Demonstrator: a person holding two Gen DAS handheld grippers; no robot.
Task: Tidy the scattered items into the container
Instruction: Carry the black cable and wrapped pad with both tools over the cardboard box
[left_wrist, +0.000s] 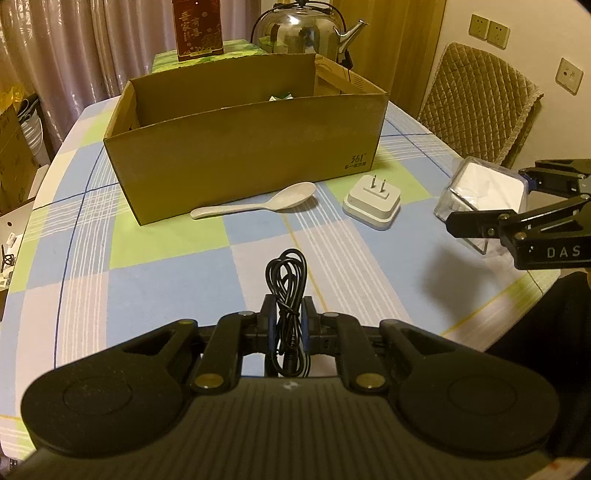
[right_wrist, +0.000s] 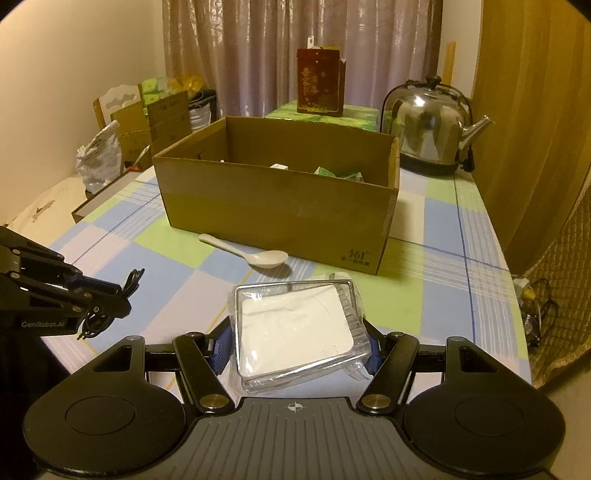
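The left gripper is pinching a coiled black cable above the table's near edge; the right gripper is clamping a clear plastic case. Both loads are likely heading for the cardboard box mid-table, calling for lifting over its front wall; spoon and plug adapter are waiting.

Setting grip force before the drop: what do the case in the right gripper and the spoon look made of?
Case: clear hard plastic, apparently; glossy see-through walls, white insert, loose film wrap. Spoon: smooth cream, faint sheen; plastic, melamine or ceramic, can't tell which.
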